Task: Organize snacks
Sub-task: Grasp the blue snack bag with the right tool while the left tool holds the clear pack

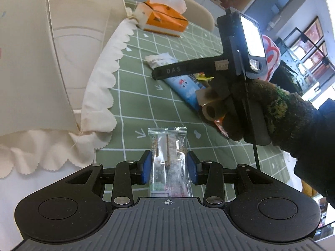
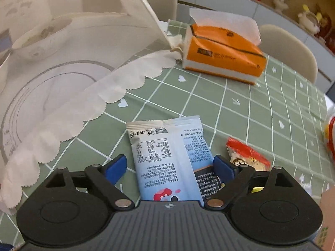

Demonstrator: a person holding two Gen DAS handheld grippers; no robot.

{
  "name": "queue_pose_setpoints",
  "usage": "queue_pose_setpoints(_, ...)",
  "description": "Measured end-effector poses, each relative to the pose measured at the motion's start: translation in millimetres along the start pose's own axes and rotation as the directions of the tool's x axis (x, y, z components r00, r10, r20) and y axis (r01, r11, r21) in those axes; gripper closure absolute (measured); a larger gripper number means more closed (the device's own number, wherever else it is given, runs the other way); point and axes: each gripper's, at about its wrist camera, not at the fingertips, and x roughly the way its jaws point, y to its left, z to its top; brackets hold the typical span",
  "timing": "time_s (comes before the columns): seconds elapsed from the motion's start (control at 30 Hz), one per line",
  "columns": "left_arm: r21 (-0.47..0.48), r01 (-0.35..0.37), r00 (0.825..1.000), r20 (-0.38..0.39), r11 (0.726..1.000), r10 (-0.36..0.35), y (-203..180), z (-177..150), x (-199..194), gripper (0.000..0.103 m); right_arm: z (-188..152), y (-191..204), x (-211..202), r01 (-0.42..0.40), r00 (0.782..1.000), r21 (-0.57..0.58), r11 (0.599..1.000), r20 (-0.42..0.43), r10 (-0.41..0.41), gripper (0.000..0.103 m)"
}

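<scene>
Home dining room, checked tablecloth [image 2: 240, 113], tissue box [image 2: 224, 52], padded chairs [image 2: 289, 48], ornament shelf [image 2: 293, 2]

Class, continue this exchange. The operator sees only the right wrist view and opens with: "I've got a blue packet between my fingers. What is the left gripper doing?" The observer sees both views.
Observer: The left gripper has a clear packet clamped between its blue pads.
Operator: Where is that packet relative to mine?
Observer: In the left wrist view it sits nearer the camera, beside the scalloped white cloth. Your blue packet lies further along the green tablecloth.
Operator: Who is carrying my right gripper?
Observer: A hand in a dark knitted glove grips its handle, and a small screen on its back is lit.
</scene>
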Motion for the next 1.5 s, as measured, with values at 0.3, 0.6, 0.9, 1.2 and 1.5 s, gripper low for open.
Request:
queue_pose_setpoints(0.3, 0.004, 0.020, 1.000, 0.001, 1.000, -0.020, 0, 1, -1, 0.062, -7, 9, -32, -0.072, 0.995, 0.096, 0.993, -0.054, 0.078, 0.057)
queue_pose_setpoints(0.6, 0.006, 0.022, 1.000, -0.011, 1.000, -0.021, -2, 2, 2, 0.062, -48, 9, -73, -0.107, 0.992, 0.107, 0.988, -0.054, 0.113, 0.077)
queue_pose_setpoints(0.9, -0.012, 0.013, 1.000, -0.023, 1.000, -0.013, 0, 0, 1, 0.062, -39, -5, -68, -0.092, 0.996, 0.111, 0.990, 0.021, 0.090, 0.040)
queue_pose_setpoints(1.2, -0.026, -0.077, 0.997, 0.002, 0.997, 0.078, 7, 25, 5, 0.062, -62, -37, -50, -0.248, 0.961, 0.358, 0.900, -0.028, 0.275, 0.039)
queue_pose_setpoints(1.5, 0.022, -0.185, 0.982, 0.050, 0.983, 0.183, 8, 56, 8, 0.061, -86, 9, -85, -0.232, 0.973, 0.110, 0.967, 0.033, 0.229, 0.035)
